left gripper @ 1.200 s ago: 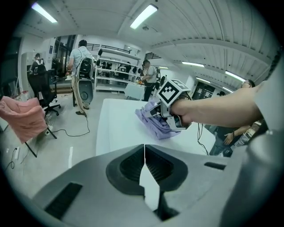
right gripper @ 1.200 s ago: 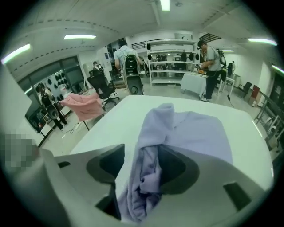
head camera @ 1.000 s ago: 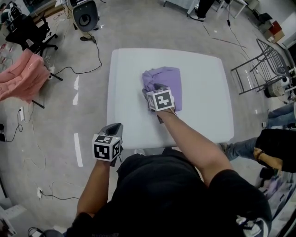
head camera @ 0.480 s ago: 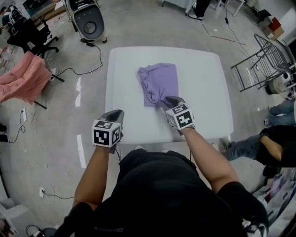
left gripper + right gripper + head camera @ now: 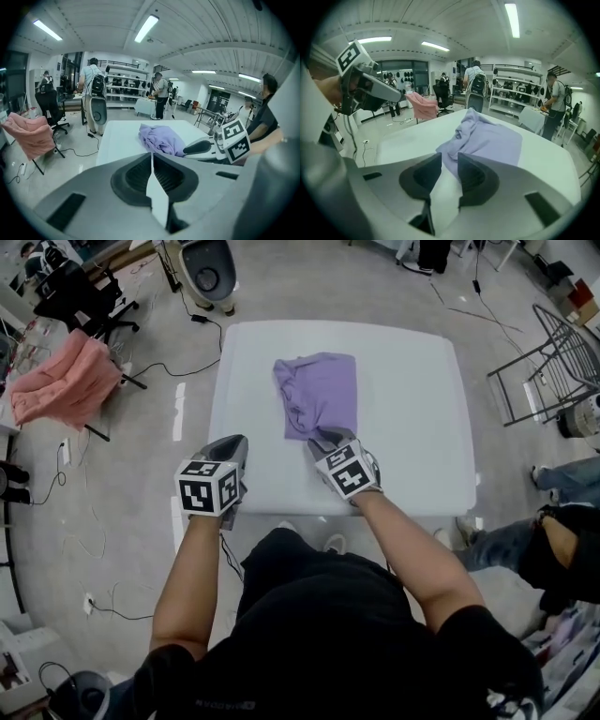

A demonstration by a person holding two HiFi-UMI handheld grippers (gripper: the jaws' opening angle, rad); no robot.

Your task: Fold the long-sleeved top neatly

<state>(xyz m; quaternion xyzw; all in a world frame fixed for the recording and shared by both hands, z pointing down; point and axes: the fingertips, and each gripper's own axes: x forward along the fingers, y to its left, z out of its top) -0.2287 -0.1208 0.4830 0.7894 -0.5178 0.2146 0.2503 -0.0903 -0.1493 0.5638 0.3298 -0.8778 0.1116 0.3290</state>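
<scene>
Nearest us, the left tool (image 5: 236, 451) hangs at the near left edge of the table (image 5: 412, 446), jaws together, nothing in them. Just beyond, the right tool (image 5: 327, 439) sits at the near edge of the top (image 5: 323, 390). Its jaws have just been closing and stand part-way apart, the purple hem right at their tips but, as far as I can see, not pinched. The top, mid-table, is down to a compact rectangle. Folding looks all but done; I'd say only that rumpled left side needs a tidy. Sleeves? Out of sight, so the inner folds can't be checked. The person's body hides part of the table's near edge.
</scene>
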